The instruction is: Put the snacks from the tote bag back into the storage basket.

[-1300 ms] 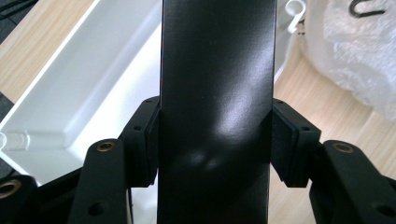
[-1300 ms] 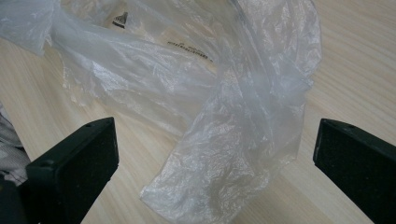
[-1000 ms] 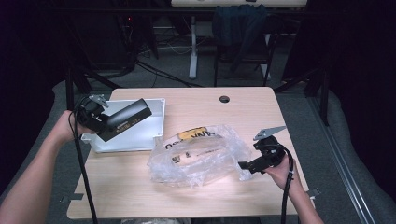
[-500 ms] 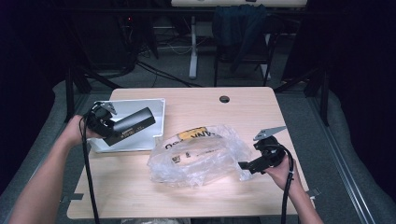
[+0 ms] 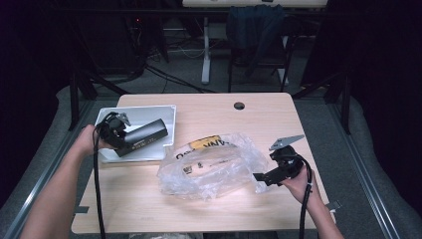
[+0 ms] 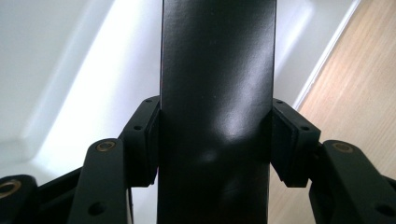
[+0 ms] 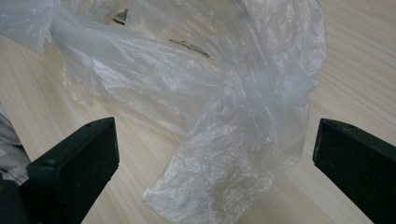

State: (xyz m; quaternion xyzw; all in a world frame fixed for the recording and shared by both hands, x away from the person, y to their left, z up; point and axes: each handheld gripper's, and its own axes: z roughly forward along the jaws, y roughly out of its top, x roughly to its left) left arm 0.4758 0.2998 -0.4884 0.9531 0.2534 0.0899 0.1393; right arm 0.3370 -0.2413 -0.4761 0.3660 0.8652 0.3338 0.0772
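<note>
A long black box (image 5: 144,137), matte and rectangular, is clamped at one end and hangs tilted over the white tray (image 5: 166,112). A crumpled clear plastic bag (image 5: 214,169) with a yellow label lies mid-bench, its loose corner between open pads.

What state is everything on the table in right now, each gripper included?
Left gripper: shut on the black box.
Black box: held lengthwise over the white tray.
White tray: on the table, nothing visible inside.
Plastic bag: crumpled, lying flat.
Right gripper: open, bag's edge between its jaws.
</note>
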